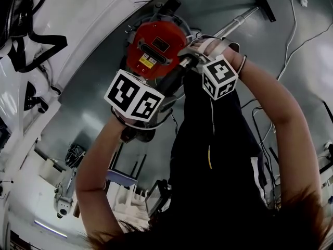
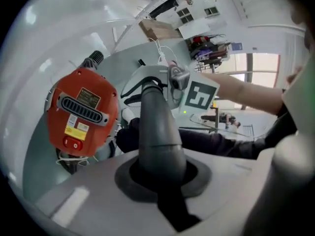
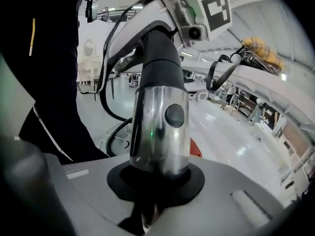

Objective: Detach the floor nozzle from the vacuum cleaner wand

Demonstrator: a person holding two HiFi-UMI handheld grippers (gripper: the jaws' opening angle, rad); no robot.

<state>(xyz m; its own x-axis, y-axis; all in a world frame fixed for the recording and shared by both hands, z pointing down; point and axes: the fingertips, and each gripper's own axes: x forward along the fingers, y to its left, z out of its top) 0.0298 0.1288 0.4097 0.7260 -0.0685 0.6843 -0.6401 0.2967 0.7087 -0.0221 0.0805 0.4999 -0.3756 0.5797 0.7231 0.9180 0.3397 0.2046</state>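
A grey floor (image 1: 104,61) of a bright workshop lies below, and on it sits the red canister (image 1: 156,46) of the vacuum cleaner, the landmark for everything else. The chrome wand (image 1: 237,22) runs up and away from the canister. It ends at the black floor nozzle (image 1: 264,3), which lies on the floor at the wand's far end, well apart from both tools. The left gripper (image 2: 160,181) is clamped round the dark grey handle tube (image 2: 157,127), on the side nearer the canister. The right gripper (image 3: 155,181) is closed tight on the wand just beyond it, with a round dark button (image 3: 174,116) facing its camera. Judging from this, the step in hand is steadying the tube assembly, and the nozzle itself is not yet being worked on. To do it well, both grips should be firm and in line so the tube does not twist. One tool should then travel along the wand to the end farthest from the canister, and the pull should go straight along the wand's axis (a sideways wrench would likely jam the joint). The joint between nozzle and wand is too small and distant to read, so any catch there cannot be made out. Neither gripper view shows the nozzle, and the person's dark clothing covers much of the head view below the canister.
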